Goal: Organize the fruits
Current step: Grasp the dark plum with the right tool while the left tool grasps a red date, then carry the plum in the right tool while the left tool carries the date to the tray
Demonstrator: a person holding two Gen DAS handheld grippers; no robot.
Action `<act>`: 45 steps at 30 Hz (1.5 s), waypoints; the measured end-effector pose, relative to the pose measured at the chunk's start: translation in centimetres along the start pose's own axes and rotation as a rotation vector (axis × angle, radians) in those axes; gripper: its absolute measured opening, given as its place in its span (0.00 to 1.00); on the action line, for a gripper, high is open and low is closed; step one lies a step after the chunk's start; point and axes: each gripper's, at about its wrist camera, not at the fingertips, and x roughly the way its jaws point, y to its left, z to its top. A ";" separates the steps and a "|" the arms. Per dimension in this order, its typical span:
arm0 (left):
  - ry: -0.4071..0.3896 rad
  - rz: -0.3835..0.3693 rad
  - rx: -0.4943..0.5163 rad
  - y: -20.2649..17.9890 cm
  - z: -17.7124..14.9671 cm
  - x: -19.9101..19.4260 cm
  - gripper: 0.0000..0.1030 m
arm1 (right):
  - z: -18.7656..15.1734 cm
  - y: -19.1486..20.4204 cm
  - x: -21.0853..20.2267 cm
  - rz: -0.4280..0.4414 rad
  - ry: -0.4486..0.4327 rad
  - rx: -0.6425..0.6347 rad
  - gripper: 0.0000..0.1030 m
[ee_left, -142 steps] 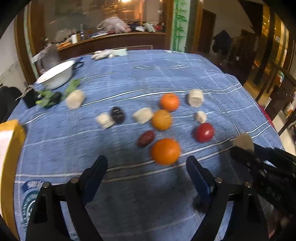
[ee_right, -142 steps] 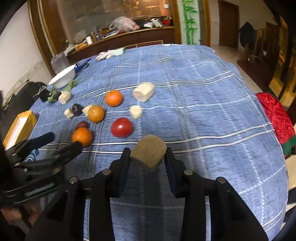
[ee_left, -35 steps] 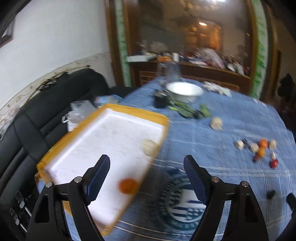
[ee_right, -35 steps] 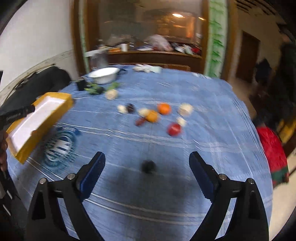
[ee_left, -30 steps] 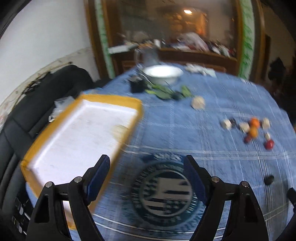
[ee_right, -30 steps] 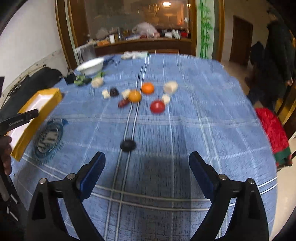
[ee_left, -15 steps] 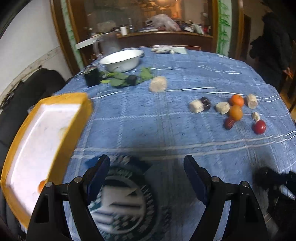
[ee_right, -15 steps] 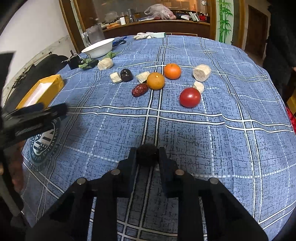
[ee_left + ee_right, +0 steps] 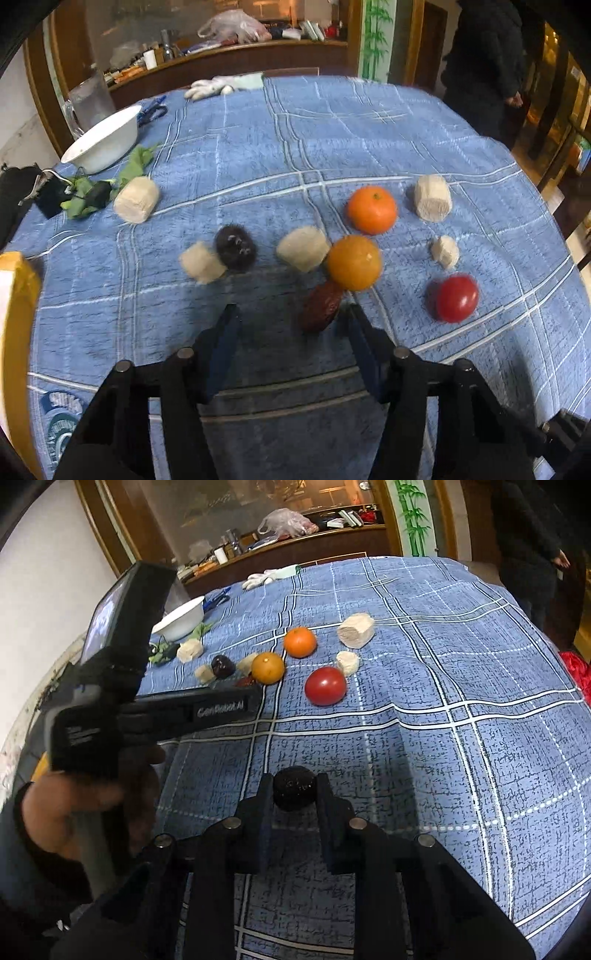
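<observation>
Blue checked cloth [image 9: 369, 147] over the bench. Right tongs [image 9: 294, 797] clamped on a dark fruit [image 9: 294, 788], small, probably soft, so gentle across the middle. Left tongs [image 9: 291, 325] wide, closing around a red date [image 9: 320, 306] beside an orange [image 9: 354, 262].

The left tongs [image 9: 255, 698] carry white lettering reading roughly "GenRobot.AI" along their side.
</observation>
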 end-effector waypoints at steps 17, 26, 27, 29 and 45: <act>0.015 0.153 -0.092 4.6 -4.9 -4.8 0.14 | -0.4 2.9 0.3 0.040 0.045 -0.077 0.23; -0.027 0.197 -0.189 10.0 -8.4 -8.8 0.14 | -2.4 8.1 0.5 0.100 0.120 -0.138 0.23; -0.035 0.199 -0.199 10.5 -8.7 -9.2 0.14 | -2.4 8.7 0.4 0.101 0.120 -0.150 0.23; -0.055 0.206 -0.226 11.6 -9.1 -10.1 0.14 | -2.5 9.7 0.1 0.104 0.118 -0.171 0.23; -0.132 0.275 -0.330 16.6 -11.1 -14.1 0.14 | -1.4 15.0 -0.8 0.114 0.053 -0.256 0.23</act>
